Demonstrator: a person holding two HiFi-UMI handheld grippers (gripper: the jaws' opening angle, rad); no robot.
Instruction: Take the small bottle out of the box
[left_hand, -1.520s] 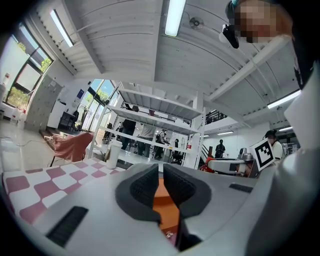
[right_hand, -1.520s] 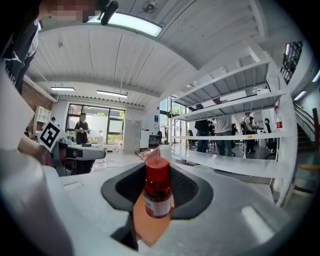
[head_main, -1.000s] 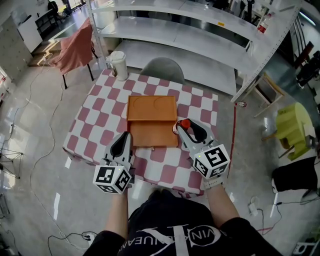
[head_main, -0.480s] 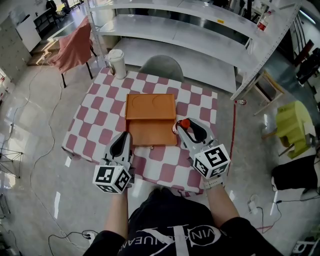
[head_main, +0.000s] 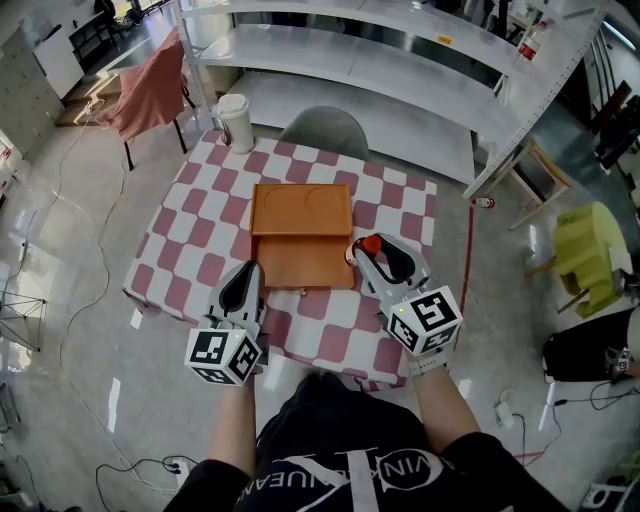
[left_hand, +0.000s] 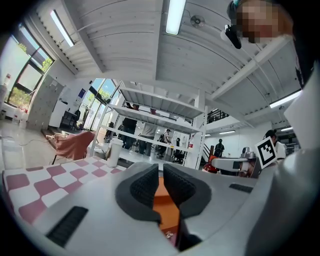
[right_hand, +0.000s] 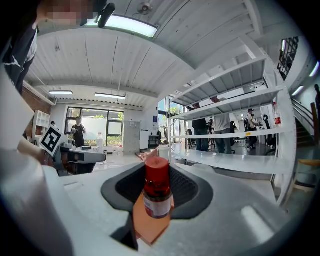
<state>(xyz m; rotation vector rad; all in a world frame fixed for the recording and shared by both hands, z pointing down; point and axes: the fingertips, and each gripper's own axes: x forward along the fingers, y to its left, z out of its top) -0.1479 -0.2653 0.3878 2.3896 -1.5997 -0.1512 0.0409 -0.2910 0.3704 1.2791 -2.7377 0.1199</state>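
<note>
Print on the small bottle (right_hand: 157, 192) is too blurred to read.

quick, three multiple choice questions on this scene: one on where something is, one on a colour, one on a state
1. Where on the table is the cup?
A. near right corner
B. far left corner
C. middle

2. What colour is the cap of the bottle?
A. blue
B. red
C. white

3. How is the right gripper?
A. open and empty
B. out of view
C. shut on the bottle

Answers:
1 B, the head view shows the cup at the corner far from the person, on their left.
2 B, the right gripper view shows a red cap.
3 C, the bottle stands clamped between its pads.
</note>
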